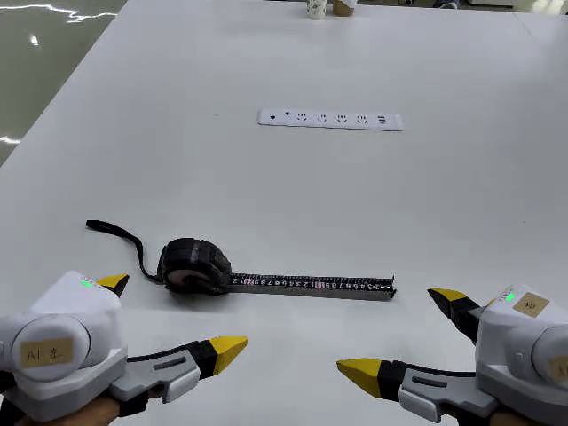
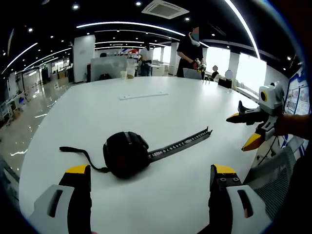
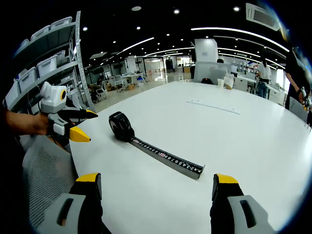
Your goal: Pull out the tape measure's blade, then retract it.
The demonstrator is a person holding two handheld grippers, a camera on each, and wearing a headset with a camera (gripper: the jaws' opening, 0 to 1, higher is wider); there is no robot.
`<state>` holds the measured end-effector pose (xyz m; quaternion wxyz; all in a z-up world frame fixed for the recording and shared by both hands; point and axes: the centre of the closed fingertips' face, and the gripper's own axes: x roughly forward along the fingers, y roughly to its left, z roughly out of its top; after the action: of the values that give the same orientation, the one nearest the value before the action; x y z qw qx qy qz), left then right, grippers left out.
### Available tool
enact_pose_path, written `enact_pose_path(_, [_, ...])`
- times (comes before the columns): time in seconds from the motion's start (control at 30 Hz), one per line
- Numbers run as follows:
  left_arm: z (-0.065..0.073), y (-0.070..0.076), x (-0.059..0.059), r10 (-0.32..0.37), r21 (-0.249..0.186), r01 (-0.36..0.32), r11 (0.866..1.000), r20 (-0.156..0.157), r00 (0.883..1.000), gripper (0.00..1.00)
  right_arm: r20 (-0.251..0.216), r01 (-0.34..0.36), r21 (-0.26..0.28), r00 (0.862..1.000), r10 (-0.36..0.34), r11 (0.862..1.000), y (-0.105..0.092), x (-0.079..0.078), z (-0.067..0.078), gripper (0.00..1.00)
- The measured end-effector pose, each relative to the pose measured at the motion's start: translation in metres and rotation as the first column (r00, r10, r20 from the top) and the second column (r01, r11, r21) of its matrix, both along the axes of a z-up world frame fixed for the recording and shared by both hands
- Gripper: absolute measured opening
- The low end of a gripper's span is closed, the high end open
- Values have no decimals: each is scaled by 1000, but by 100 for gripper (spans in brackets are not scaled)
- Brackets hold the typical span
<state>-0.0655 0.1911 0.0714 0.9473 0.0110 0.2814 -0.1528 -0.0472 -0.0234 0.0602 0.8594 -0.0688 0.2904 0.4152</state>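
The head view's bottom edge cuts off my left gripper (image 1: 173, 313) and right gripper (image 1: 399, 330) partway through their bodies. Two cups (image 1: 317, 8) at the table's (image 1: 444, 204) far end are cropped by the top edge. The blade's (image 1: 311, 284) numerals are too small to read.

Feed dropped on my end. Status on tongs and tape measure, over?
Left tongs open, right tongs open, both short of the work. Tape measure on table, blade out, ungripped. Power strip far behind, not in the way.
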Motion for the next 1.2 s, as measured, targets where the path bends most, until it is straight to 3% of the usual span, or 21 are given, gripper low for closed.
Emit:
enact_pose_path(0.3, [-4, -1, 4, 23, -1, -23, 1000, -1, 1000, 99, -6, -29, 5, 1000, 29, 1000, -5, 5, -4, 90])
enact_pose_path(0.73, [-7, 5, 13, 92, -13, -92, 996, 8, 996, 98, 2, -106, -35, 994, 106, 994, -14, 14, -11, 82])
enact_pose_path(1.2, [-10, 11, 29, 149, -24, -148, 989, 16, 989, 94, 20, -218, -68, 975, 220, 974, -12, 24, -19, 68])
